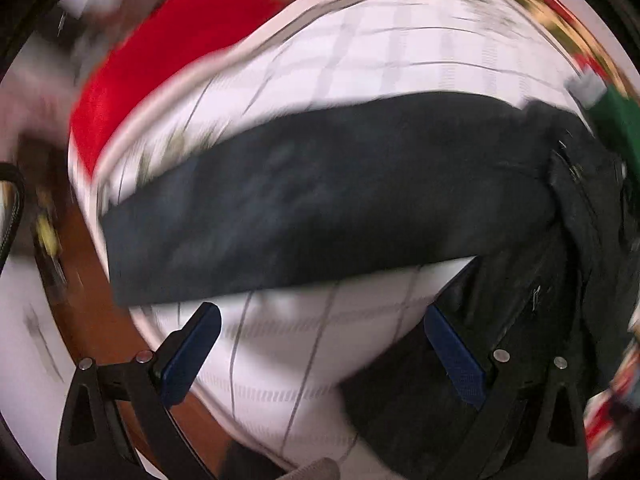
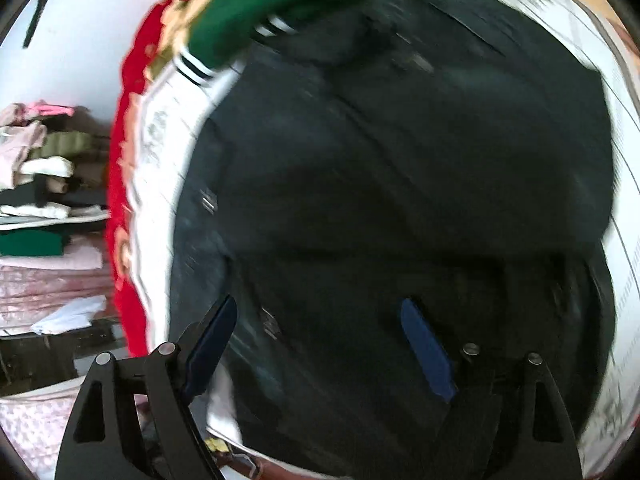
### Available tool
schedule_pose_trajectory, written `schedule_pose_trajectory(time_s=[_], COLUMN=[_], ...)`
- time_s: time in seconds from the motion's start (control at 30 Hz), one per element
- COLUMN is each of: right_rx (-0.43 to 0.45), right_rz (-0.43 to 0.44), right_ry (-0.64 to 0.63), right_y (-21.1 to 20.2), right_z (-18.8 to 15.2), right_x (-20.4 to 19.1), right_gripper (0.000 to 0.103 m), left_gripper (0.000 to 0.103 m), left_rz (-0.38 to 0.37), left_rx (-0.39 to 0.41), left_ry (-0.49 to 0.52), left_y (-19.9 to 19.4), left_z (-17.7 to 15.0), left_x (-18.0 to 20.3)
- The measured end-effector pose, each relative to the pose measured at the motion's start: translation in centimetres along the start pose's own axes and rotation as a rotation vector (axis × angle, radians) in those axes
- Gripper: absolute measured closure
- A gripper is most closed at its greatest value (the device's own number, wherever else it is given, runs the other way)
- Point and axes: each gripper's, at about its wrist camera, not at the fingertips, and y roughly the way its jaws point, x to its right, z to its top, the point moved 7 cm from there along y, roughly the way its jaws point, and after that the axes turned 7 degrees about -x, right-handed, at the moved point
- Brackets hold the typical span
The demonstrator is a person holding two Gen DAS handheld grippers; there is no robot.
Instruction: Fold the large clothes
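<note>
A pair of dark trousers lies spread on a white checked sheet. One leg runs across the left wrist view, and the waist part with a zip lies at the right. My left gripper is open and empty above the sheet, just in front of the leg. In the right wrist view the dark trousers fill the frame. My right gripper is open and empty, close over the fabric. Both views are motion-blurred.
A red patterned blanket edges the sheet; it also shows in the right wrist view. A green garment with striped cuffs lies at the far end. A stack of folded clothes sits at the left. Brown wood shows beside the bed.
</note>
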Motion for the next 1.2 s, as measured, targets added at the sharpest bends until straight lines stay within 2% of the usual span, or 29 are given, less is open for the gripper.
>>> schedule_pose_trajectory(time_s=[0.07,0.13,0.2,0.3,0.47,0.6,0.67,0.7,0.73,0.77,0.93,0.97,1.0,1.07,1.13,1.2], right_rx=[-0.029,-0.059,-0.073,-0.079,-0.051,-0.023,-0.016,-0.014,-0.010,-0.006,0.040,0.063,0.085,0.143,0.188,0.196], right_rz=[-0.024,-0.043,-0.059,-0.077,-0.121,-0.164,-0.182,-0.191,-0.197,-0.209,-0.310,-0.354,-0.386,-0.438,-0.493,-0.450], right_ry=[-0.011,-0.028,-0.049,-0.059,-0.051,-0.041,-0.033,-0.032,-0.035,-0.043,-0.099,-0.122,-0.137,-0.155,-0.148,-0.120], right_y=[1.2,1.9,3.1,5.1,8.1,8.7,8.2,8.1,8.1,8.0,7.0,6.5,5.9,4.7,3.6,2.6], right_z=[-1.9,-1.9,-2.3,-2.0,0.2,0.6,0.7,0.7,0.8,0.8,1.0,1.1,1.2,1.9,2.9,3.6], right_x=[1.4,3.6,3.8,2.9,-1.1,-2.2,-2.3,-2.6,-3.0,-3.4,-5.3,-5.5,-5.5,-5.5,-5.1,-4.3], right_gripper=[0.017,0.017,0.017,0.017,0.017,0.017,0.017,0.017,0.017,0.017,0.017,0.017,0.017,0.017,0.014,0.014], left_gripper=[0.000,0.000,0.000,0.000,0.000,0.005,0.022,0.041,0.076,0.093,0.096,0.096,0.097,0.097,0.097,0.097], left_rz=[-0.073,-0.145,-0.268,-0.340,-0.265,-0.146,-0.055,-0.020,0.024,0.049,0.121,0.137,0.164,0.191,0.204,0.195], left_rx=[-0.031,-0.074,-0.109,-0.082,0.045,0.138,0.188,0.214,0.241,0.267,0.366,0.392,0.444,0.520,0.608,0.667], left_ry=[-0.134,-0.250,-0.394,-0.525,-0.685,-0.754,-0.735,-0.717,-0.691,-0.656,-0.513,-0.481,-0.419,-0.328,-0.208,-0.100], left_y=[1.4,3.1,5.2,6.8,6.9,6.1,5.1,4.4,3.6,2.7,-1.8,-2.7,-4.7,-6.2,-9.6,-12.2], left_z=[-0.8,-1.1,-0.7,0.9,4.6,8.0,9.8,10.0,10.6,11.4,13.9,12.9,13.5,12.7,12.7,12.6], left_x=[-3.3,-5.6,-7.6,-9.3,-12.1,-13.9,-13.9,-13.8,-13.5,-13.2,-11.3,-11.0,-9.8,-9.5,-6.5,-2.0])
